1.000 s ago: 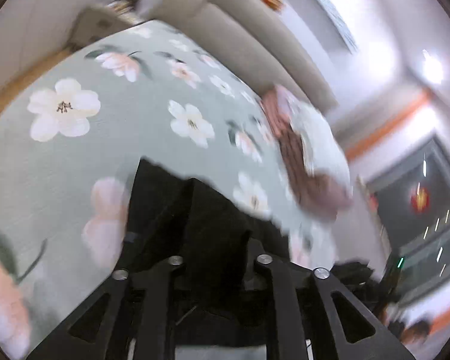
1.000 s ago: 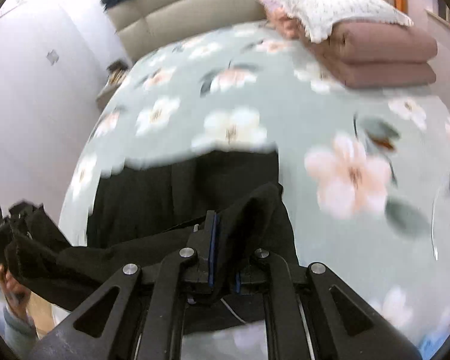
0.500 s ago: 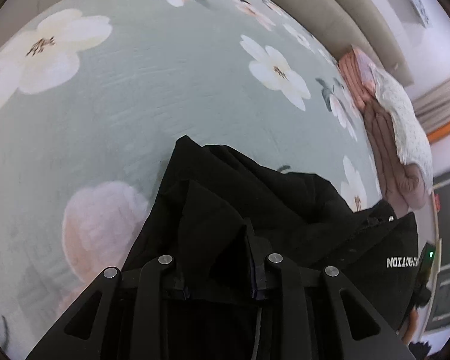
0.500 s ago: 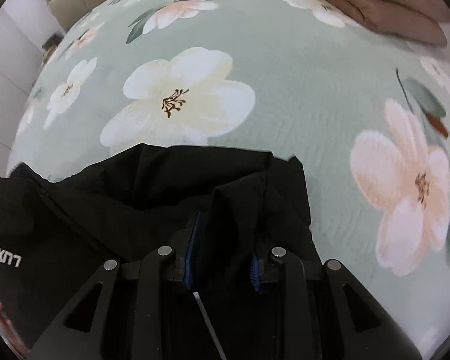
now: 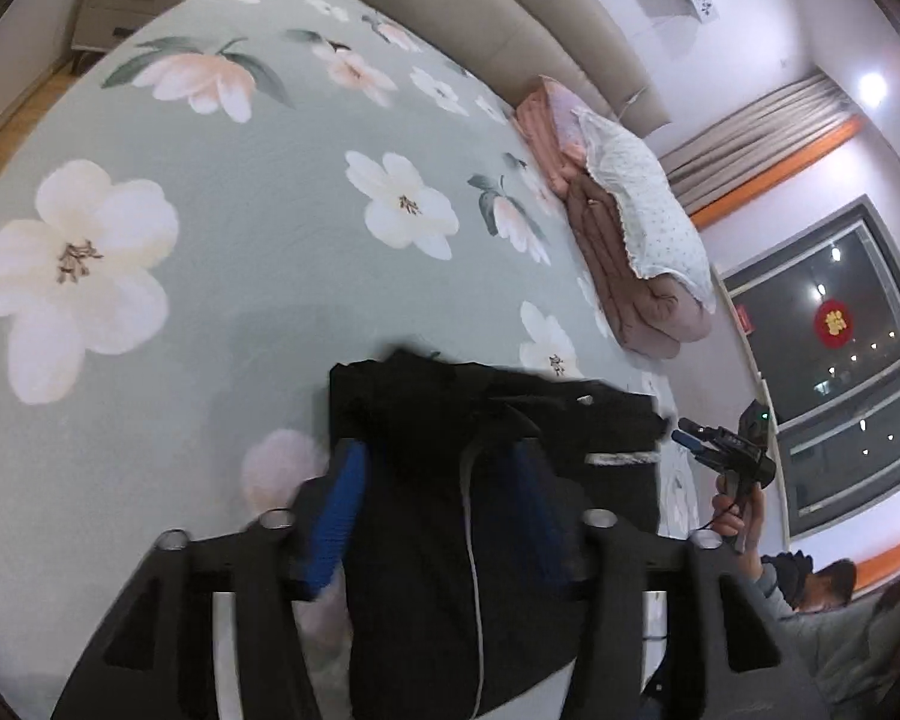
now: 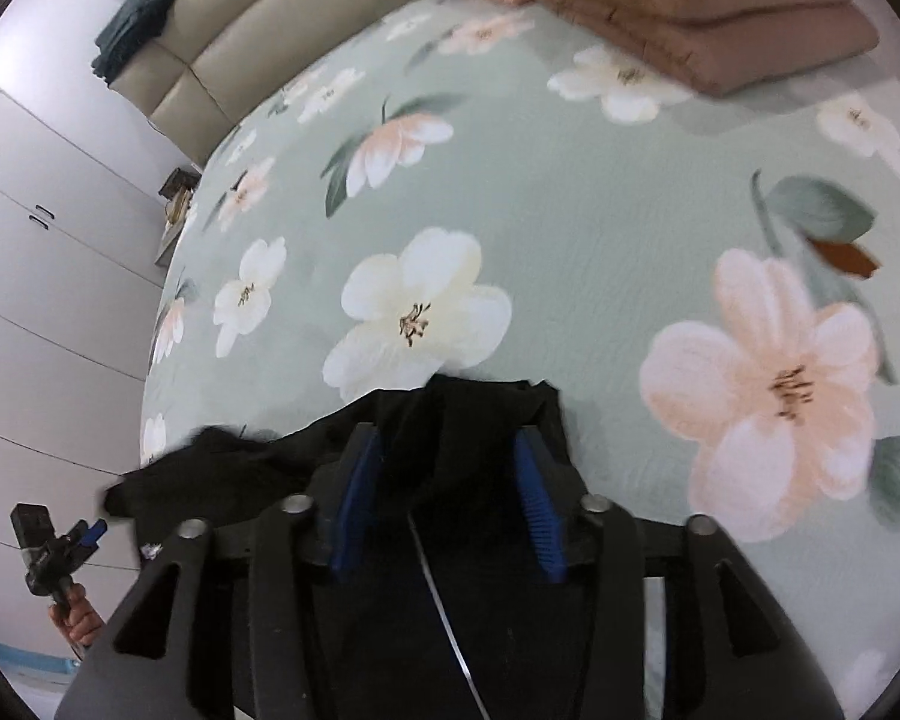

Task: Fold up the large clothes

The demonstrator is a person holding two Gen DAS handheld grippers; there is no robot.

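Black garment [image 5: 450,480] on bed, both grippers tilted down, jaws opening

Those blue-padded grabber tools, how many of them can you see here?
2. The left gripper and the right gripper each hang over the black garment on the floral bedspread, jaws opening, cloth lying loose between them. Others may be out of view.

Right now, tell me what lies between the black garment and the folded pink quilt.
Only bare floral bedspread separates the black garment from the folded pink quilt; nothing else lies on that stretch. The right wrist view shows it best.
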